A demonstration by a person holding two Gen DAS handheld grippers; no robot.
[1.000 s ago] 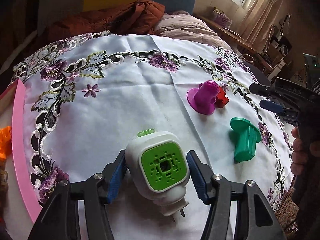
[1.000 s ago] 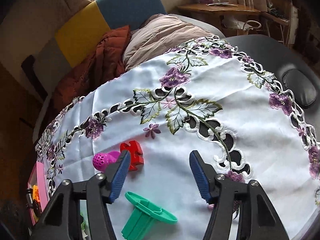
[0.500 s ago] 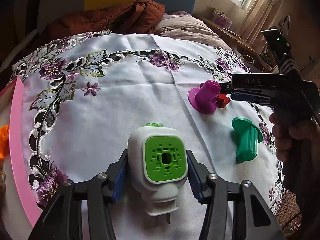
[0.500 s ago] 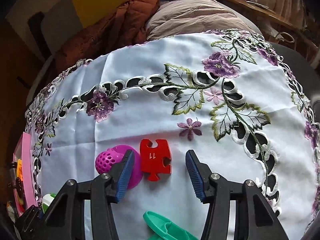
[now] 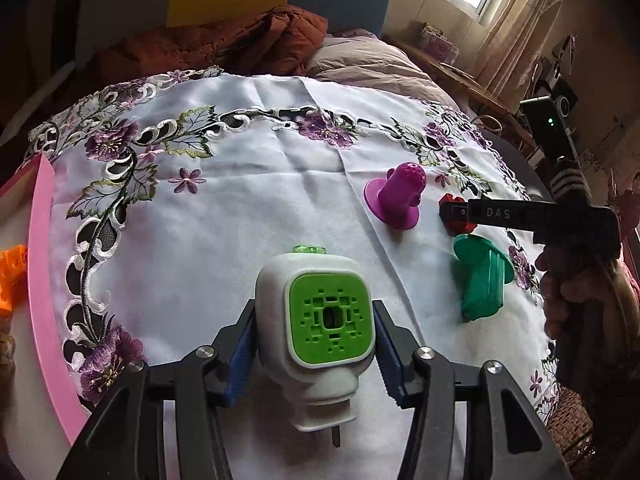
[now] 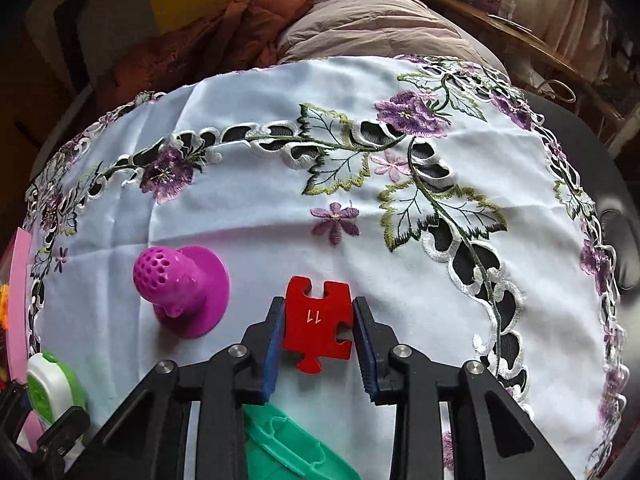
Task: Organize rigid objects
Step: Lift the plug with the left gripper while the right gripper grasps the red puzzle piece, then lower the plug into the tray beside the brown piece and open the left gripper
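My left gripper [image 5: 314, 316] is shut on a white plug-shaped block with a green perforated face [image 5: 328, 320], low over the embroidered cloth. My right gripper [image 6: 318, 308] straddles a red puzzle piece marked 11 [image 6: 316, 328]. Its jaws are closing and both blue pads touch the piece's sides. In the left wrist view that gripper [image 5: 452, 214] hides most of the red piece [image 5: 460, 226]. A purple perforated cone on a round base [image 6: 180, 292] lies left of the red piece. A green flanged piece [image 5: 480, 280] lies nearer, partly under the right gripper.
A pink tray rim [image 5: 40, 280] runs along the table's left edge, with an orange toy [image 5: 12, 280] inside it. A person's hand [image 5: 576, 292] holds the right gripper at the right edge. Rust and beige bedding [image 6: 360, 20] lies beyond the table.
The left jaws closed onto the white and green block. The right gripper swung over the red puzzle piece, came down, and its jaws narrowed until the pads met the piece.
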